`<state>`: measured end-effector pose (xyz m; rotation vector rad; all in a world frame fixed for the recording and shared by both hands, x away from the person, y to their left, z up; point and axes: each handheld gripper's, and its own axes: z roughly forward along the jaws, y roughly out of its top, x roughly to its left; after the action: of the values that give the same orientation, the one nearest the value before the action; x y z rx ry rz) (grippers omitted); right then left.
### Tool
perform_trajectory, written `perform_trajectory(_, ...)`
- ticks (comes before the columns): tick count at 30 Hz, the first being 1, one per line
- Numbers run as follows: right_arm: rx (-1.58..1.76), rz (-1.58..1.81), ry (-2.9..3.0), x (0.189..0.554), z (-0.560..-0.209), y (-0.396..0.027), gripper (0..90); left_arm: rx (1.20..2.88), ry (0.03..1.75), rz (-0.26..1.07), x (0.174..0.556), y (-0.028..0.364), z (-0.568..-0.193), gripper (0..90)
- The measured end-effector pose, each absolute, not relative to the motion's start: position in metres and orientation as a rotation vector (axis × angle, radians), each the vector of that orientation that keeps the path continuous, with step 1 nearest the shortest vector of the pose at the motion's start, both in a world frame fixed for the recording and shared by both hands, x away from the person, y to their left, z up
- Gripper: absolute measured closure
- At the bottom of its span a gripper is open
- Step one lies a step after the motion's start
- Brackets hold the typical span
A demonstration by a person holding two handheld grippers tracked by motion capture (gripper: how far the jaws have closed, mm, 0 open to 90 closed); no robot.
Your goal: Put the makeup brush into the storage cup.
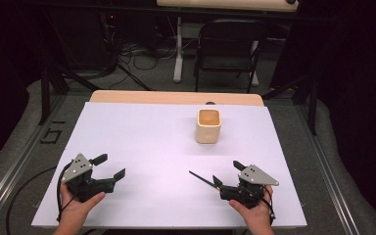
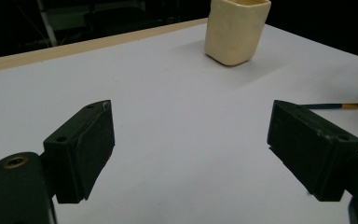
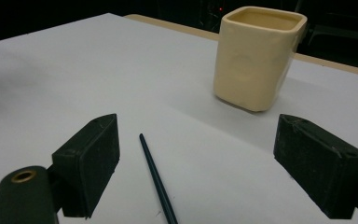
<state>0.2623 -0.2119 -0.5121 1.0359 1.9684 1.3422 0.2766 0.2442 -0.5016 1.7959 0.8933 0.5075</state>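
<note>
Lying flat, pencil (image 3: 156,182) – tip toward cup (image 3: 256,56)

— Did you find any writing, label, brand or number you could read at that moment?

— No, you had nothing legible in front of you. The cream cup (image 1: 208,126) was plain on every side you could see, and the dark pencil (image 3: 157,185) carried no print that could be made out.

— And on the tools you held?

— Your left gripper (image 1: 106,166) and right gripper (image 1: 227,173) showed bare black jaws and blank grey plates; the white table sheet (image 1: 142,147) was unmarked too.
</note>
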Motion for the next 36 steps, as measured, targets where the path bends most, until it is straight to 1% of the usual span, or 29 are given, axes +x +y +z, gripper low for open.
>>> perform_trajectory(11, 1.043, 1.315, 2.02, 0.267, -0.512, -0.21, 15.5, 1.79, 0.913, 0.485, 0.278, 0.246, -0.503, 15.2)
perform_trajectory(16, 1.044, 1.286, 2.065, 0.27, -0.512, -0.208, 19.0, 1.791, 0.923, 0.486, 0.279, 0.248, -0.503, 15.2)
perform_trajectory(26, 1.074, 1.204, 2.119, 0.27, -0.511, -0.205, 19.5, 1.788, 0.934, 0.473, 0.278, 0.248, -0.503, 15.2)
perform_trajectory(28, 1.07, 1.182, 2.134, 0.27, -0.508, -0.204, 22.2, 1.792, 0.934, 0.467, 0.278, 0.248, -0.503, 15.3)
perform_trajectory(34, 1.036, 1.153, 2.191, 0.273, -0.495, -0.206, 25.3, 1.818, 0.922, 0.471, 0.276, 0.247, -0.504, 15.4)
perform_trajectory(36, 1.014, 1.144, 2.209, 0.275, -0.49, -0.206, 29.1, 1.819, 0.922, 0.478, 0.276, 0.247, -0.503, 15.4)
